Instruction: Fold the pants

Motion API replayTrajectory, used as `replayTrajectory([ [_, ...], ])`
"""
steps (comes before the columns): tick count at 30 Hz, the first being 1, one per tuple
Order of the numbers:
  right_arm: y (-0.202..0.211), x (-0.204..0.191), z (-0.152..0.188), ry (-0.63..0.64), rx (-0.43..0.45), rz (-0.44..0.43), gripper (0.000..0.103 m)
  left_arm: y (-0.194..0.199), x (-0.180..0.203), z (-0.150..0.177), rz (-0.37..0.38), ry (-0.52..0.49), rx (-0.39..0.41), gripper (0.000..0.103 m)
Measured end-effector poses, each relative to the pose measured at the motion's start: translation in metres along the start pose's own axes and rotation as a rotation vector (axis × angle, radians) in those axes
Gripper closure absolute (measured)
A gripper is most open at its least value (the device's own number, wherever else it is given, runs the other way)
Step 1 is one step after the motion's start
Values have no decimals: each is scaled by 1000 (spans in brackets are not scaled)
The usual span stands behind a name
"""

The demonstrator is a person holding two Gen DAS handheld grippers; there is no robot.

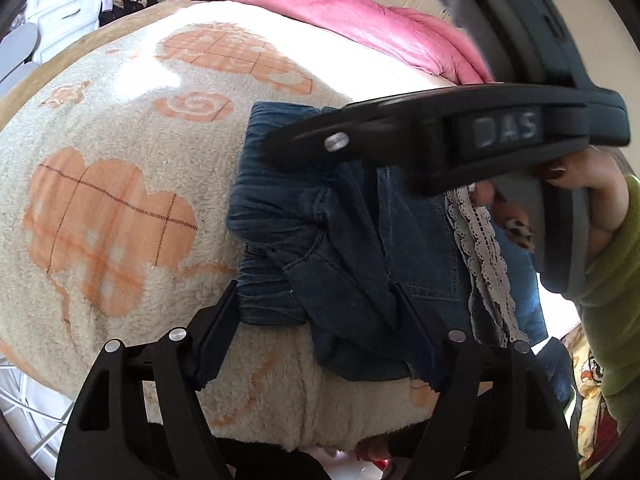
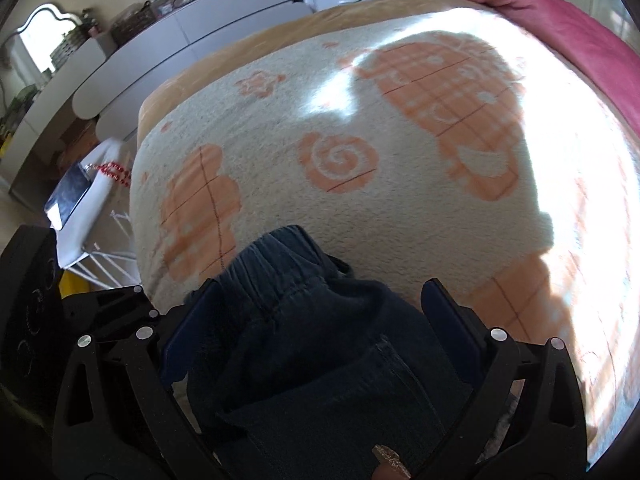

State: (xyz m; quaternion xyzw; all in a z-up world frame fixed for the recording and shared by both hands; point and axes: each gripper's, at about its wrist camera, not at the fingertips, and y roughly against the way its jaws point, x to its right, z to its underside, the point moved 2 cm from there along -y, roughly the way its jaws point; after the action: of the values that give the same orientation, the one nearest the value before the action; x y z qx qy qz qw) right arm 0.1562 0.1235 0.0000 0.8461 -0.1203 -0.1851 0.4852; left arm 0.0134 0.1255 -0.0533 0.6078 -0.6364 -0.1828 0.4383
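Note:
Dark blue denim pants (image 1: 352, 248) with a gathered elastic waistband lie folded near the bed's front edge, a strip of grey lace (image 1: 484, 264) along their right side. My left gripper (image 1: 316, 288) straddles the near waistband corner, jaws apart, the left pad at the fabric's edge and the right finger resting on denim. My right gripper (image 1: 288, 144), held by a hand in a green sleeve, reaches in from the right above the waistband. In the right wrist view the pants (image 2: 312, 360) fill the gap between the wide-open fingers of my right gripper (image 2: 322, 286).
A cream fleece blanket (image 1: 120, 160) with orange patterns covers the bed (image 2: 360, 120). A pink duvet (image 1: 360, 12) lies along the far side. White drawers (image 1: 68, 0) and grey cabinets (image 2: 180, 40) stand beyond the bed. A white rack (image 2: 88, 216) stands beside the bed's left edge.

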Motion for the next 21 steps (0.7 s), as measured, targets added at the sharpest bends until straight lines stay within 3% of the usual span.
replayTrajectory([
  [2,-10,-1,-1,8,-23,-17,9,-1,0,0,1,2,-1,30],
  [4,-20,0,-1,-3,-46,-66,16,-2,-1,-1,5,6,1,30],
  [5,-25,0,1,-7,-56,-95,36,-2,-1,-1,6,10,2,30],
  [6,-28,-1,3,-9,-64,-142,48,-3,-2,-1,9,17,2,30],
  [11,0,10,14,-53,12,-231,75,6,-2,-4,40,55,34,21],
  [16,54,29,34,-107,138,-298,76,20,15,-11,93,38,74,12],
  [17,61,32,37,-113,155,-300,76,19,20,-13,110,44,69,7],
  [21,99,51,59,-147,225,-286,76,7,36,-14,221,83,25,6],
])
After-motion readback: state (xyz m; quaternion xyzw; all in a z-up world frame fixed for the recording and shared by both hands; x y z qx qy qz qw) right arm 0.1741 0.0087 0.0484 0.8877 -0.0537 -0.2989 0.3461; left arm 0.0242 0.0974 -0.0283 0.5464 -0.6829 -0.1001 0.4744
